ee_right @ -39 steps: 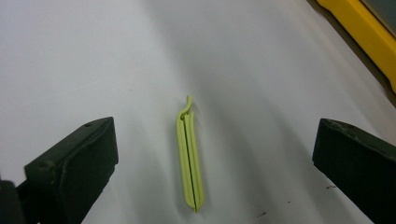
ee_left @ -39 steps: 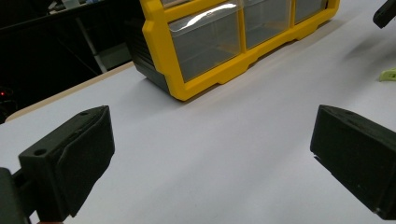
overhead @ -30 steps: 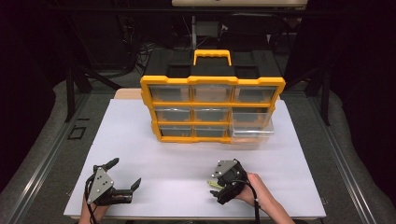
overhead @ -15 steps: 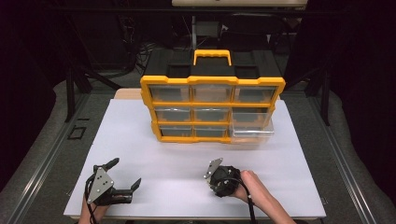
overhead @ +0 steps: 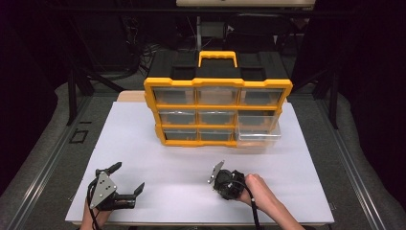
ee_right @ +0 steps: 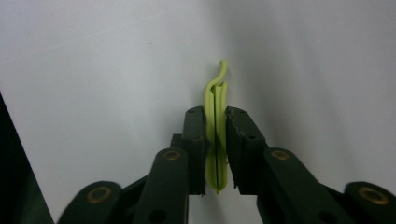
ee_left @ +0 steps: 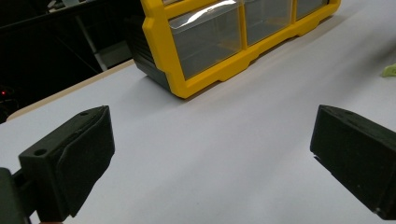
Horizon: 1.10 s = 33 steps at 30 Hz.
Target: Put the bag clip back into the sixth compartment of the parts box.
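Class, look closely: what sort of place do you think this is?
Probably a lab recording bench: a white table ringed by dark stands and cables, a yellow drawer organizer, and handheld grippers, left and right.

Black left gripper [overhead: 128, 186] with grey three-cornered plate, black right gripper [ee_right: 215, 149] with brass-coloured pivot pins, trailing black cables

On the bench [overhead: 143, 143], the drawer cabinet [overhead: 218, 110] stands at twelve o'clock, its five o'clock drawer [overhead: 258, 130] pulled forward. The left gripper [overhead: 117, 184] sits at seven o'clock, the right gripper [overhead: 218, 178] at five, with what seems a clip [ee_right: 216, 126] between its jaws.
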### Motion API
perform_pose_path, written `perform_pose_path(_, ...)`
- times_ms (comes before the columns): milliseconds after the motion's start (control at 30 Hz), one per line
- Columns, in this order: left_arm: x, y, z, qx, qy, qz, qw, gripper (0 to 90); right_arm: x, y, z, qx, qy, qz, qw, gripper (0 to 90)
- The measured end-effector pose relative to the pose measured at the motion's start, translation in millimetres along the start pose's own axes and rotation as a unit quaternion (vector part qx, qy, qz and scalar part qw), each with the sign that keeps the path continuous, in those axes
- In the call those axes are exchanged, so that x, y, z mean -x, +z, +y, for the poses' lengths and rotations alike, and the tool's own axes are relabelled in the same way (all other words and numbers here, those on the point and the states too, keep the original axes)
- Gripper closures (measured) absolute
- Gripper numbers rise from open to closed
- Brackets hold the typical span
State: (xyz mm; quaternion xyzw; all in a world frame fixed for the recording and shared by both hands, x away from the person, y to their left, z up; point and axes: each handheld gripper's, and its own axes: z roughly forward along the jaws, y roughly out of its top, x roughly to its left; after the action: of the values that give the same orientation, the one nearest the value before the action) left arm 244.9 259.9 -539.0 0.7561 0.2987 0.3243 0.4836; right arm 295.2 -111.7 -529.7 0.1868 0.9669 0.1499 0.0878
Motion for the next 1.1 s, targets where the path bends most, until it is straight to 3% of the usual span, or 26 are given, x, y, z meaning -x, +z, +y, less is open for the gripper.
perform_pose_path(167,0.0,0.4,-0.1,-0.001,-0.001,-0.002,1.0,0.0,1.6,0.6,-0.1,0.003,0.017,0.012,0.9998,79.9)
perform_pose_path(400,-0.1,0.1,0.2,-0.001,0.002,-0.002,1.0,0.0,4.6,-4.9,-0.2,-0.007,0.016,0.01,0.9998,80.0)
perform_pose_path(433,-0.1,0.1,0.2,-0.001,0.002,-0.002,1.0,0.0,5.8,-9.2,0.0,-0.021,0.015,0.0,0.9997,80.0)
perform_pose_path(567,0.0,0.1,0.3,-0.001,0.001,-0.002,1.0,0.0,7.6,-9.8,-2.0,-0.003,0.026,0.016,0.9995,80.0)
perform_pose_path(1100,-0.1,0.0,0.3,0.0,0.002,-0.002,1.0,0.0,16.9,-15.1,-3.2,-0.023,0.03,0.017,0.9991,80.0)
